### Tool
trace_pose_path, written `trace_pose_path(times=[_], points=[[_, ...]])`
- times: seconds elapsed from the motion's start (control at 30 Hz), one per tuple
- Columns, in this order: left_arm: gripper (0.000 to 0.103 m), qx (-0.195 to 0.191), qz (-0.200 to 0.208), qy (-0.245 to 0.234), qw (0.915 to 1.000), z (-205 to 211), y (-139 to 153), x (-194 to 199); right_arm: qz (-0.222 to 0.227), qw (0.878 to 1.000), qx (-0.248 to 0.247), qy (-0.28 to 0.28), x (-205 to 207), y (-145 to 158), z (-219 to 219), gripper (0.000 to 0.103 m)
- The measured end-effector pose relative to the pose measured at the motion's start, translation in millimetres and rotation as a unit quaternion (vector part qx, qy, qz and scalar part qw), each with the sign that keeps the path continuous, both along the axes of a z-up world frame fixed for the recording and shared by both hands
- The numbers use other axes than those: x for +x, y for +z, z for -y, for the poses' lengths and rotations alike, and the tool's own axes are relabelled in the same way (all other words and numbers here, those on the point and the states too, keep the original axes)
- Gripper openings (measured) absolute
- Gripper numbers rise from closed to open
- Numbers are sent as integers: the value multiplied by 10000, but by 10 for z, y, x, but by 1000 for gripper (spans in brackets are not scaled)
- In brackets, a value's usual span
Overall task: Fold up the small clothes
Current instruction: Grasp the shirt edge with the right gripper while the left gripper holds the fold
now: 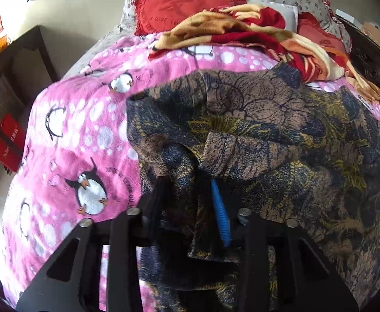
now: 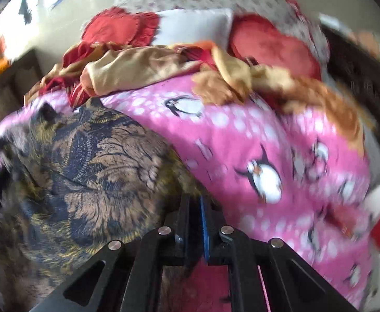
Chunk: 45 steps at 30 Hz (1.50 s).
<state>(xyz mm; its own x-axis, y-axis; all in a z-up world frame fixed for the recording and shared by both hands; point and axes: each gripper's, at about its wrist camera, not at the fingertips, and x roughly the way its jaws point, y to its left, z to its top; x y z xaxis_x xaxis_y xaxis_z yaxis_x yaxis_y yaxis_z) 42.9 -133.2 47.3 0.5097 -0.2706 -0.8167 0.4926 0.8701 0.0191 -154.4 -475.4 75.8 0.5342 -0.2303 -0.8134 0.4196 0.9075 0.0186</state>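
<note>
**Both fingers pinching the garment on the bed**

Left gripper [image 1: 190, 195]: fingers narrowed, clamping a bunched fold of the patterned garment [image 1: 268, 135]; cloth filling the gap between the black finger and the blue pad. Right gripper [image 2: 199, 215]: fingers nearly together, apparently nipping a thin edge of the same garment; contact hidden under the tips, so not fully certain.

Garment lying on the pink penguin blanket [image 1: 86, 135], spreading ahead of and to the right of the left fingers, ahead of and to the left of the right fingers. Red-and-tan blanket [image 1: 242, 28] piled well beyond both.

Risks:
- Thin right-side pinch slipping out on lifting, dropping that corner.
- Left fingers holding several layers, likely dragging a crooked crease into the fold.
- Catching blanket pile along with the edge, lifting both.

Orientation: crumpled, so only roughly judging. Long axis seemingly running across between the two grippers, no clear top or hem showing.
</note>
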Motion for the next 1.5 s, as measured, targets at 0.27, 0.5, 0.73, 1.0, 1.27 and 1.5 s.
trace_pose_path(times=[0.27,0.5,0.73,1.0,1.27,1.5], points=[[24,-202,-141,182,9995,-162,21,4,456,9920,1165,155,-679,-29,-269,77],[24,-12,-161,108,9998,-232,-3,-76,272,9912,1292,121,-936,-272,-366,7],[24,-198,-220,131,9995,-262,54,-110,815,9864,1272,-647,-951,28,40,33],[24,-102,-268,212,9994,-197,-32,-57,817,9957,258,362,-75,194,-225,90],[26,-104,-286,302,9991,-204,-155,-14,365,9968,-179,687,119,76,-279,6],[28,-87,-345,303,9989,-236,-121,-27,318,9988,38,-359,108,-105,-56,0]])
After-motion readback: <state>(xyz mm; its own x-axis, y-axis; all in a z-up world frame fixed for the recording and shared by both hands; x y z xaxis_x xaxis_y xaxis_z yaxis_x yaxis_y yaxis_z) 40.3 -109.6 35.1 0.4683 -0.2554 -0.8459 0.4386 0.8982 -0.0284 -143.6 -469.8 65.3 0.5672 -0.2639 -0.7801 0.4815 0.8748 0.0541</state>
